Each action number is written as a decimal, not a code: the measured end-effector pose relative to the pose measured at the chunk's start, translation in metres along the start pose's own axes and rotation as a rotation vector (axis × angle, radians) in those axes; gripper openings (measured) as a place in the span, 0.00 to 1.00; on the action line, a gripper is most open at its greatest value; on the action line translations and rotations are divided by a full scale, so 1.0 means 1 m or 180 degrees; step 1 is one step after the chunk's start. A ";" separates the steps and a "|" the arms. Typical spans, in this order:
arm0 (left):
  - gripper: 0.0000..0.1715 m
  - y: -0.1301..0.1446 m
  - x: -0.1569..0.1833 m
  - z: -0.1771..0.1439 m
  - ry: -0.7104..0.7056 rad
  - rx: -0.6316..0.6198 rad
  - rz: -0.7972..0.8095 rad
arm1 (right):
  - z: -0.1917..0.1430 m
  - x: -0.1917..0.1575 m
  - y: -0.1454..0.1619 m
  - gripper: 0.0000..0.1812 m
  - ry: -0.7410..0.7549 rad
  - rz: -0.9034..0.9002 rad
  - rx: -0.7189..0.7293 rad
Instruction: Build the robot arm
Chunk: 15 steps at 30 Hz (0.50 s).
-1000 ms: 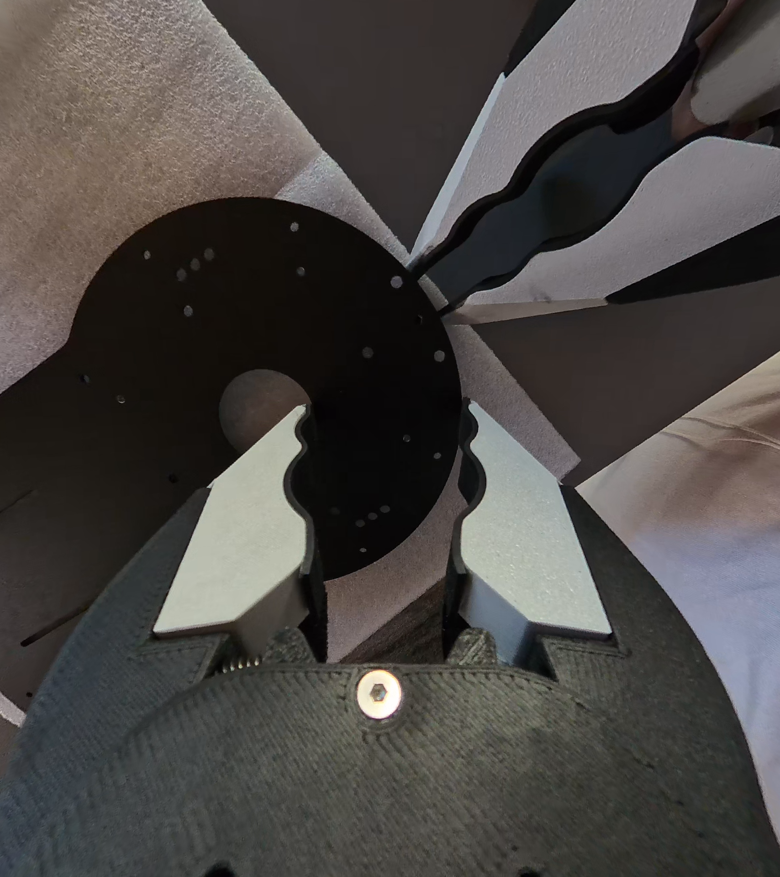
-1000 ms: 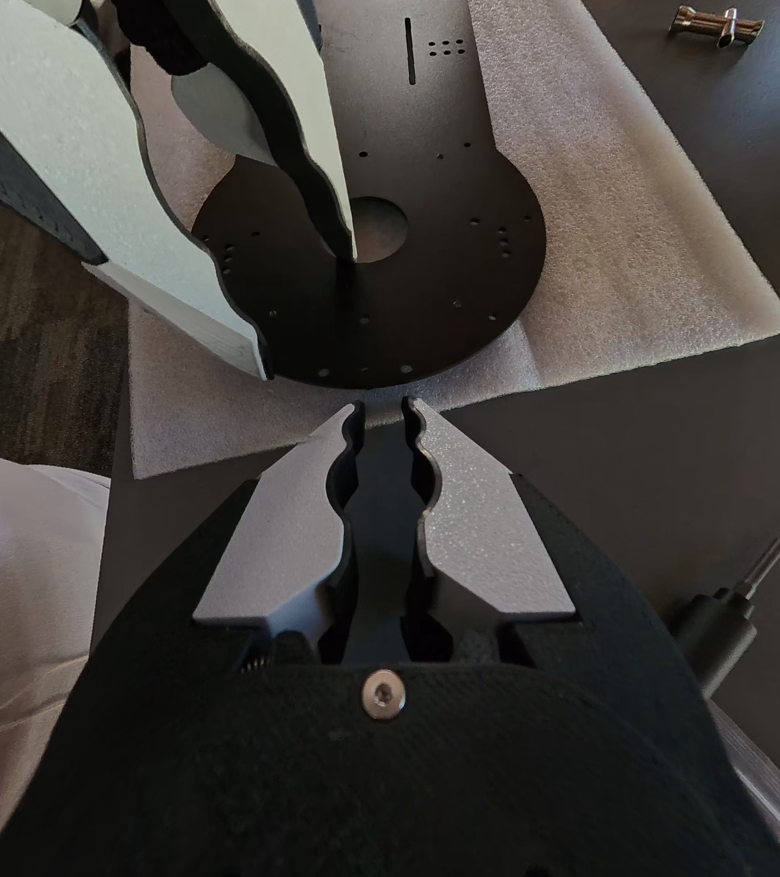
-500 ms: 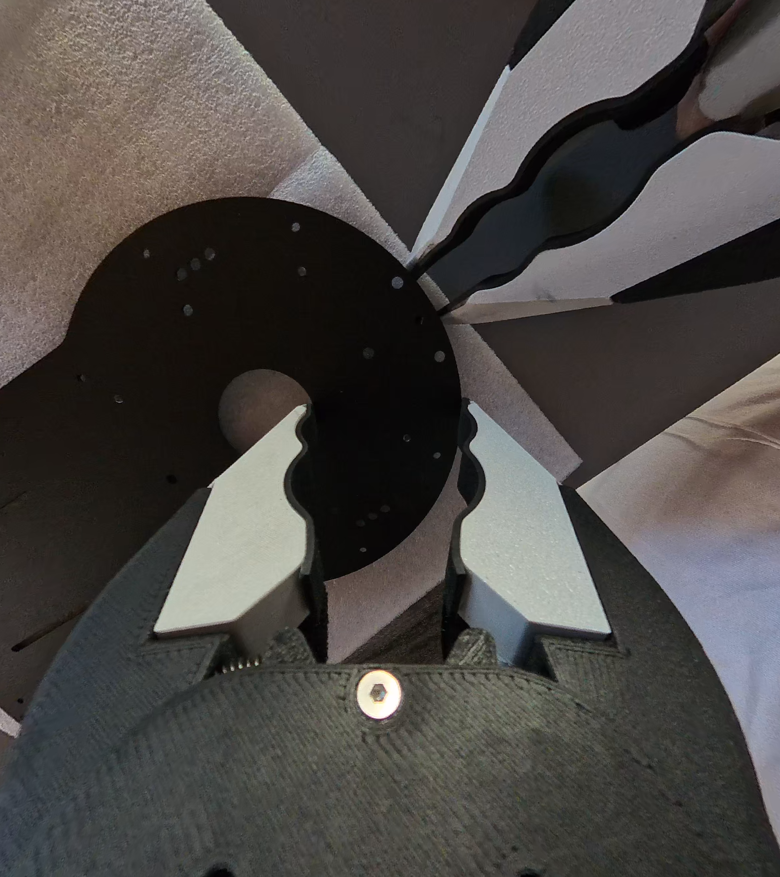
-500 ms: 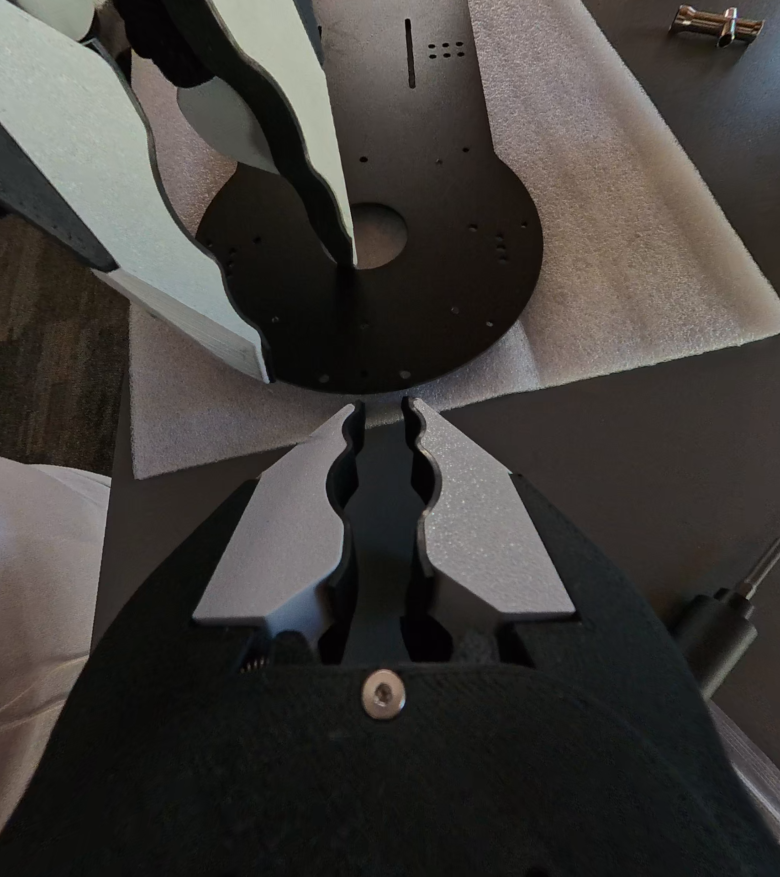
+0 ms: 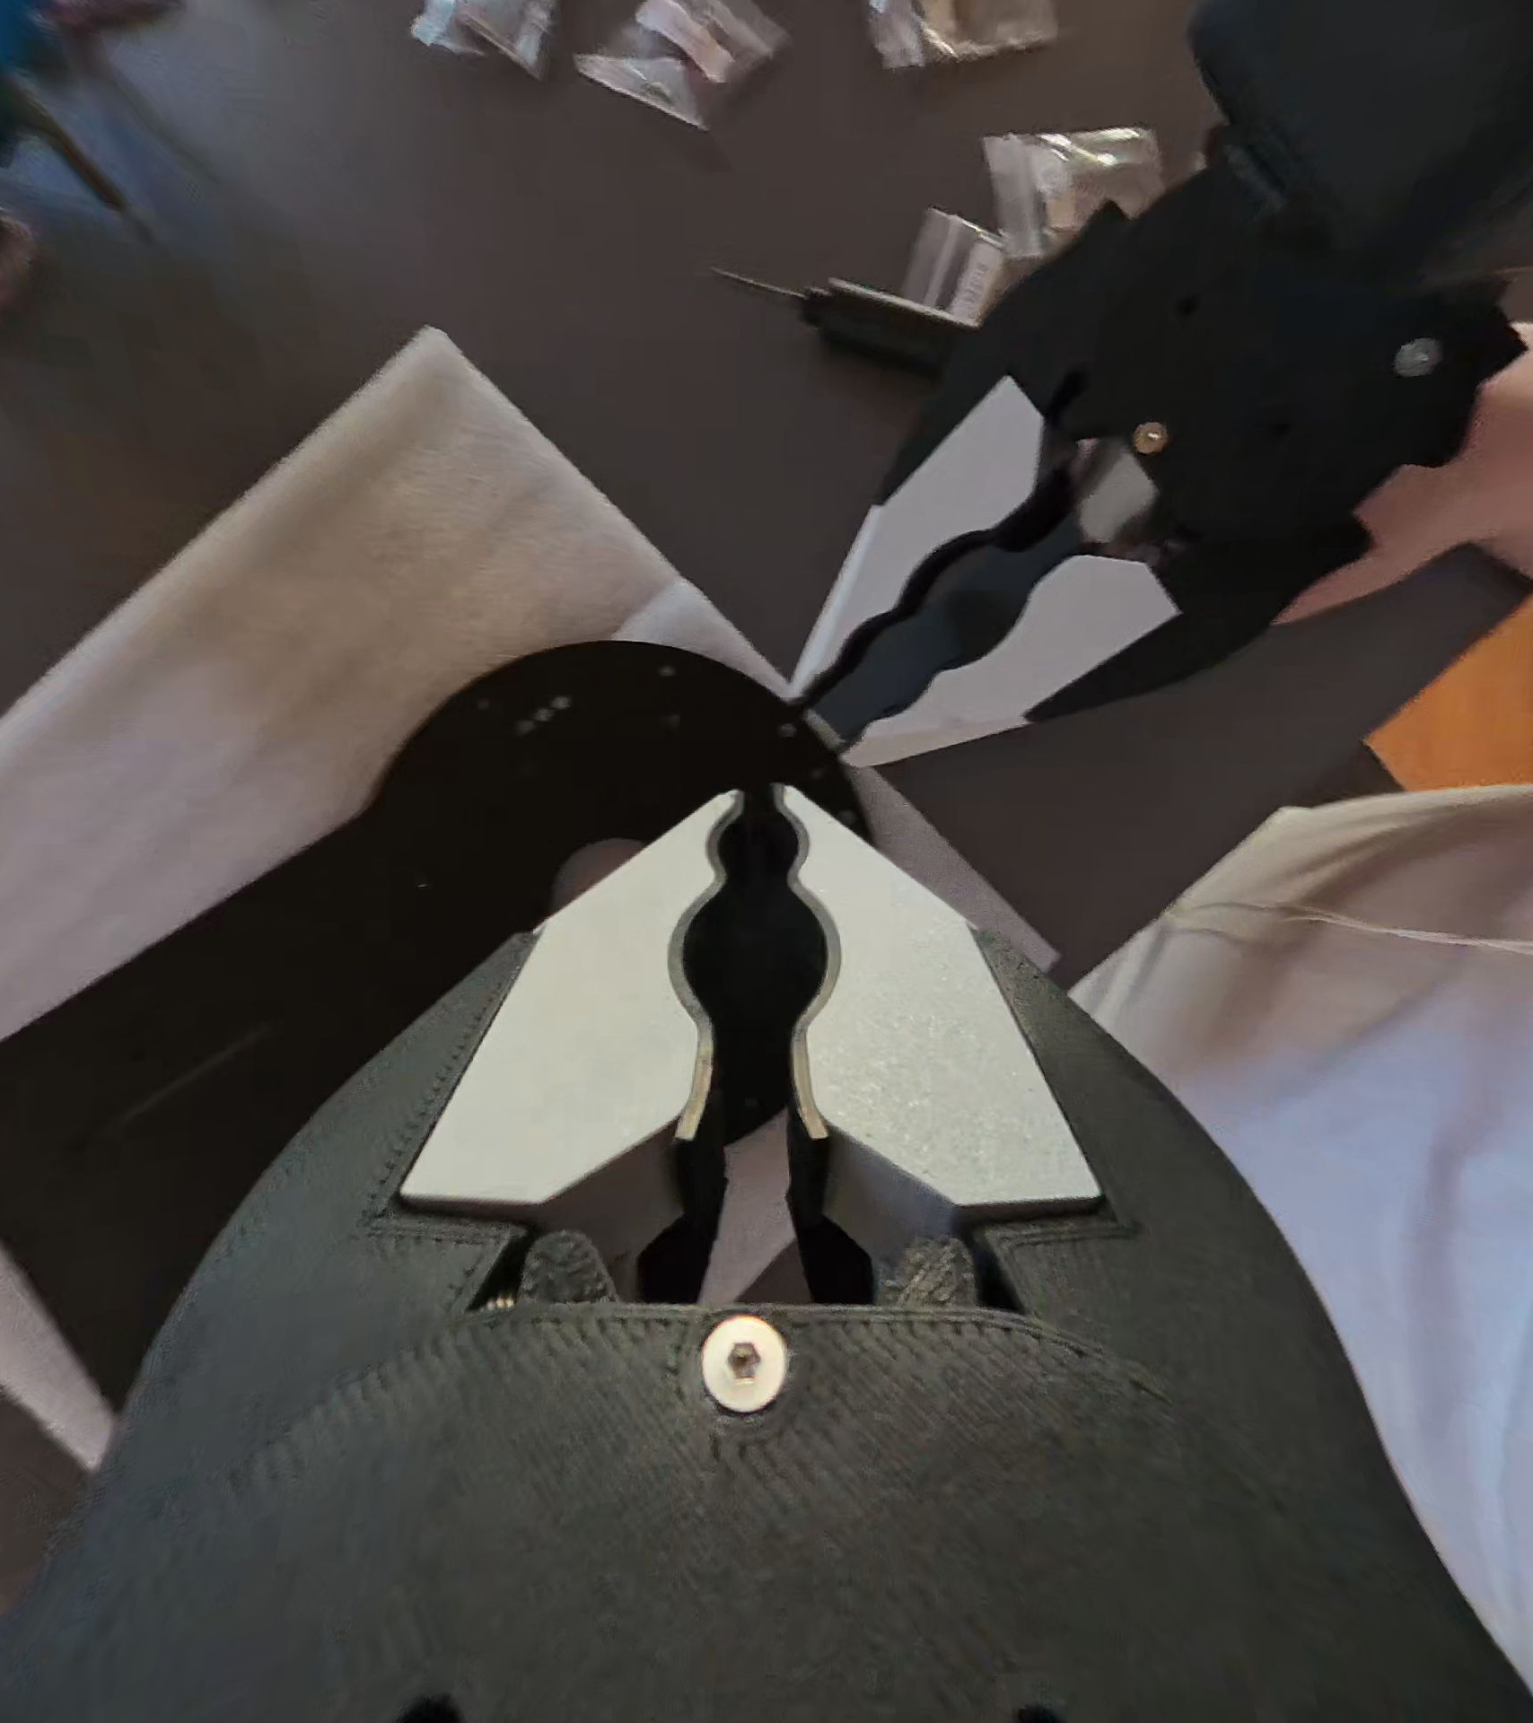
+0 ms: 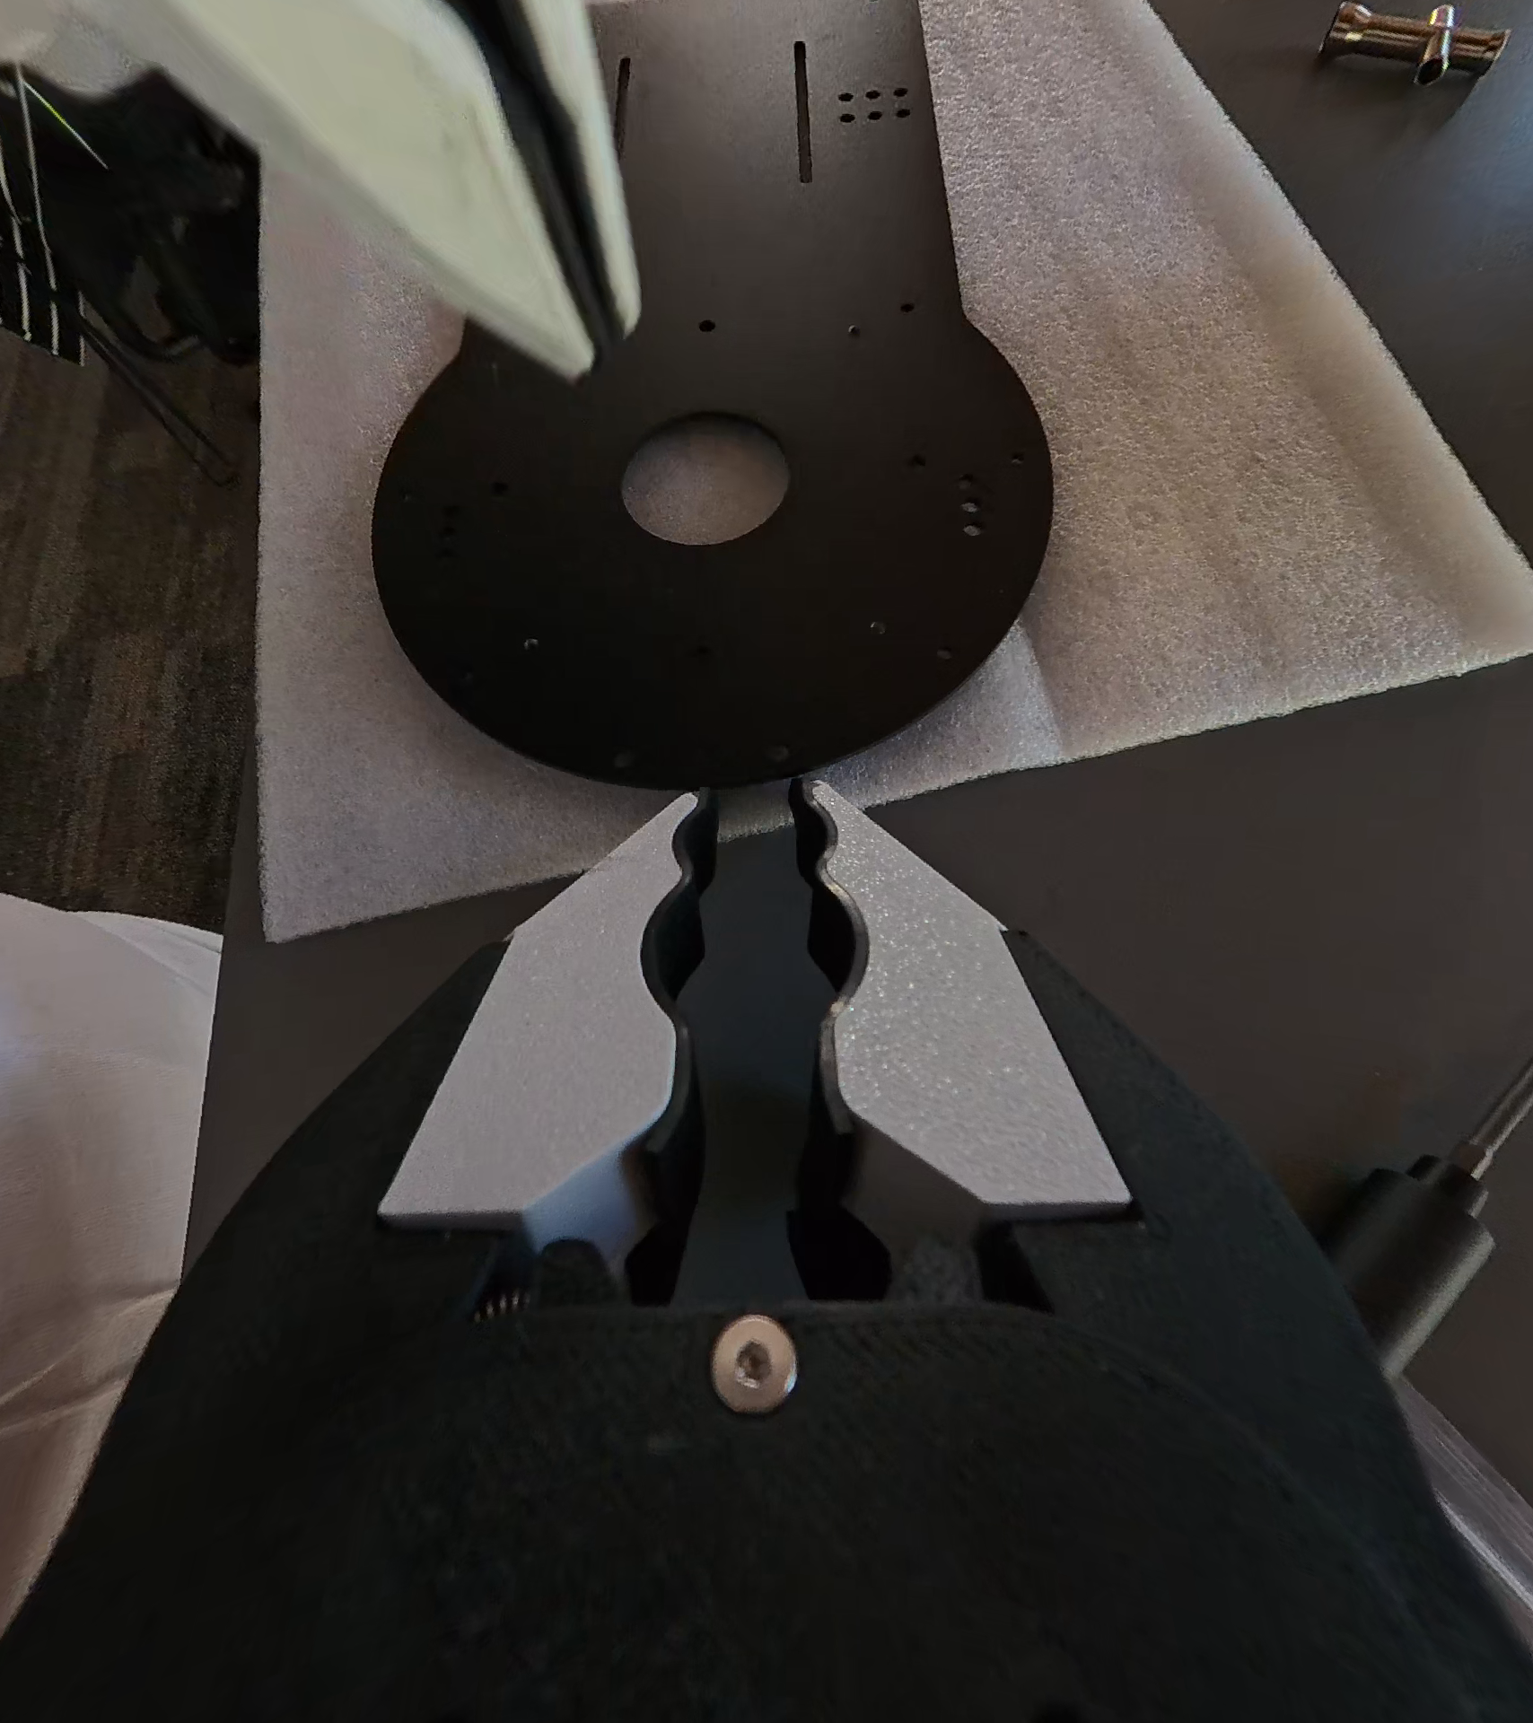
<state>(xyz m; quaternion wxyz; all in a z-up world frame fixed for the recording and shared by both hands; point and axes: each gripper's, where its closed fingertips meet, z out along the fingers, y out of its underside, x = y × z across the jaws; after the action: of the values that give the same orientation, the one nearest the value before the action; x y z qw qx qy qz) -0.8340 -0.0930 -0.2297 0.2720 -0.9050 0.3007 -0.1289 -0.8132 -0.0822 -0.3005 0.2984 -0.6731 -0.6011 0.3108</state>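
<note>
A black metal plate [image 6: 707, 597] with a round end, a centre hole and small drilled holes lies flat on a grey foam sheet [image 6: 1210, 466]; it also shows in the left wrist view [image 5: 502, 839]. My left gripper [image 5: 756, 794] is shut and empty, held above the plate's round end. In the right wrist view it [image 6: 600, 359] is blurred, over the plate's neck. My right gripper [image 6: 749, 792] has a narrow gap between its jaws. Its tips sit on the foam at the plate's near rim and hold nothing. It shows in the left wrist view [image 5: 814, 723] at the rim.
A black screwdriver [image 6: 1415, 1240] and a ridged grey metal bar [image 6: 1509, 1548] lie on the dark table at the right. A small metal fitting [image 6: 1415, 42] lies far right. Plastic bags [image 5: 679, 56] lie beyond the foam. White clothing [image 6: 17, 1165] borders the table.
My left gripper has shut from wide open and lifted away from the plate, moving toward its neck. The right gripper and the plate have stayed where they were.
</note>
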 end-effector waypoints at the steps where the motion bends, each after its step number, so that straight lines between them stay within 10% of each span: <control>1: 0.03 -0.001 -0.006 -0.002 -0.0109 0.0062 0.0011 | 0.000 0.000 0.000 0.09 0.0003 -0.0004 0.0001; 5: 0.39 0.022 0.002 0.013 0.0108 -0.0106 -0.0325 | 0.000 0.000 0.000 0.09 0.0006 -0.0009 0.0001; 15: 0.33 0.043 0.001 0.046 -0.0560 -0.0281 0.0112 | 0.000 0.000 0.000 0.09 0.0025 -0.0033 0.0002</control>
<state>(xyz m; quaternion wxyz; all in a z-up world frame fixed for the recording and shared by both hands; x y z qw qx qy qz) -0.8347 -0.1034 -0.2916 0.2595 -0.9184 0.2969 -0.0308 -0.8130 -0.0824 -0.3003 0.3026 -0.6711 -0.6033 0.3068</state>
